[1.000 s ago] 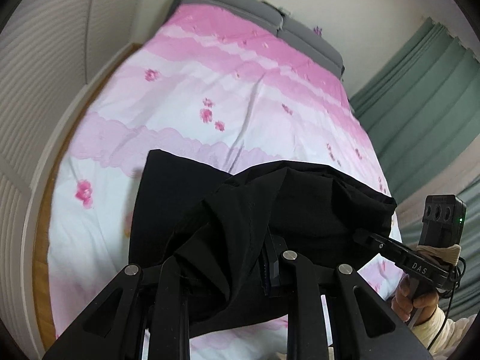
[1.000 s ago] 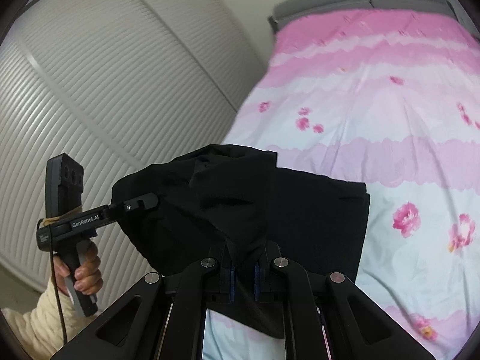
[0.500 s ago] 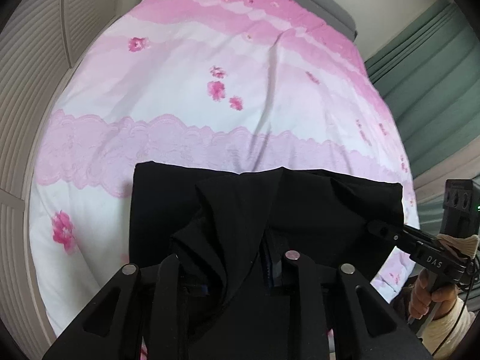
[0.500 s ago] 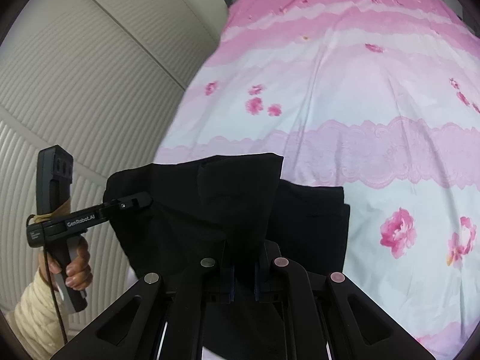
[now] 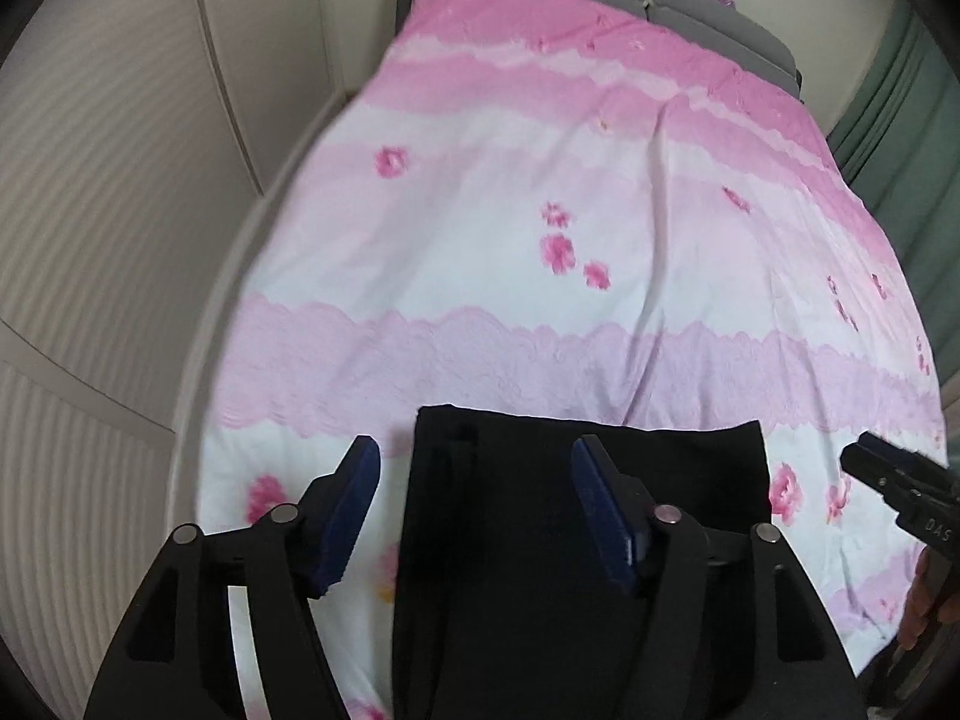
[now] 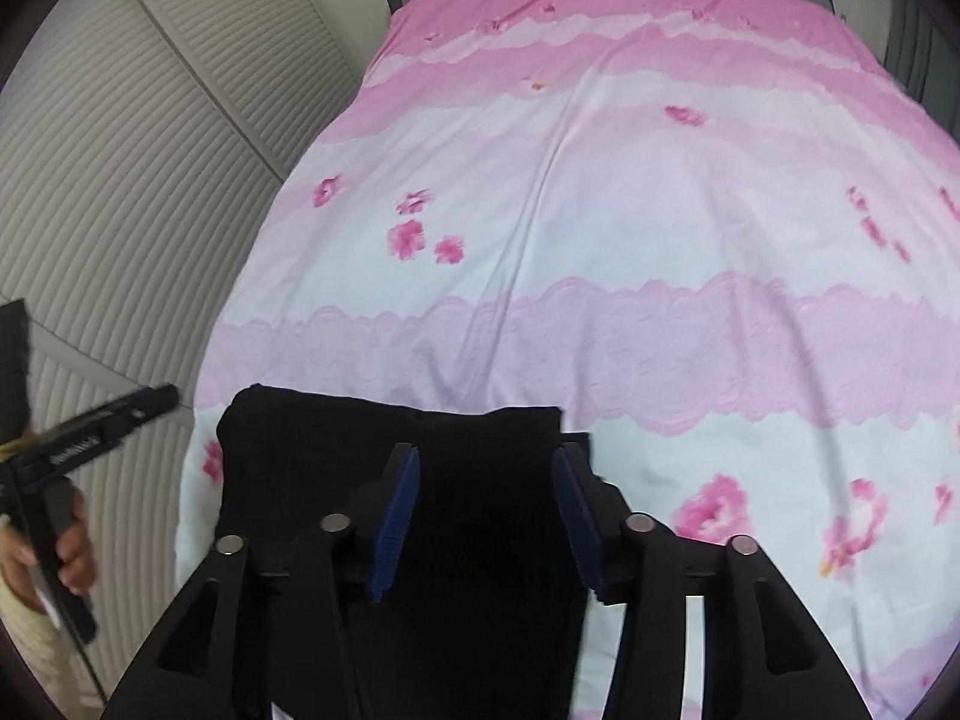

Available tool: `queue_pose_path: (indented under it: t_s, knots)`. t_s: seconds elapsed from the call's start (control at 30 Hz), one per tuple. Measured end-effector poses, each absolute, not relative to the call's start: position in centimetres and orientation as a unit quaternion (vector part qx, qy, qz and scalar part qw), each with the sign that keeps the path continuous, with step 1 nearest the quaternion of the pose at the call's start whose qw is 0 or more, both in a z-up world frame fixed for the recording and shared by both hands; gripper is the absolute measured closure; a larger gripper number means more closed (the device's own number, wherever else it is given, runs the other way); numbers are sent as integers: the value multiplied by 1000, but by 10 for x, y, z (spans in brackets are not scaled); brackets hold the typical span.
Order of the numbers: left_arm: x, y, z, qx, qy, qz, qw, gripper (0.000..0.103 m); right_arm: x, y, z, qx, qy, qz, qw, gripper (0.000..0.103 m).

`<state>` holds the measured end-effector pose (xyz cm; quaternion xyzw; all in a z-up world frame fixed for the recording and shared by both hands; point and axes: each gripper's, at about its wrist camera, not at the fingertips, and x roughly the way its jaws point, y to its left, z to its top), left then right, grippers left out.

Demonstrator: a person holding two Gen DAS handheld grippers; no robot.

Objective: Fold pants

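- The black pants [image 5: 576,516] lay flat as a folded rectangle on the near end of the pink flowered bedspread [image 5: 540,210], their far edge just short of its lilac lace band.
- The left gripper [image 5: 480,510] hovered above them with jaws spread wide, holding nothing.
- The right gripper [image 6: 486,510] hung over the same cloth, jaws likewise apart and empty.
- White slatted closet doors [image 6: 120,150] stood beside the bed.
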<state>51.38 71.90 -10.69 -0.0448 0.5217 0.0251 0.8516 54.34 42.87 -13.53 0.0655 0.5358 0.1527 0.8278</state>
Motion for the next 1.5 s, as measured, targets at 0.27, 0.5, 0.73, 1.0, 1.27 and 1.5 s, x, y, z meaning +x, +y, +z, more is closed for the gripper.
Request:
queue_pose_path:
  t_s: [0.27,0.5,0.73,1.0,1.27,1.5]
  knots:
    - [438,658,-47,-1,465,6,885,17,484,408,-68,25,474,176,862,25]
    - [377,594,-5,2,417,-45,908,9,409,381,-12,9,415,169,894,20]
    - [332,535,15,45,386,-53,920,7,338,334,24,4,385,116,916,17]
    - [264,455,43,37,363,-77,928,5,268,255,42,29,366,82,926,17]
    - [196,369,53,27,349,-74,934,3,206,162,49,31,363,72,929,17]
    - [146,312,45,14,350,-60,935,3,156,98,49,29,359,83,929,17]
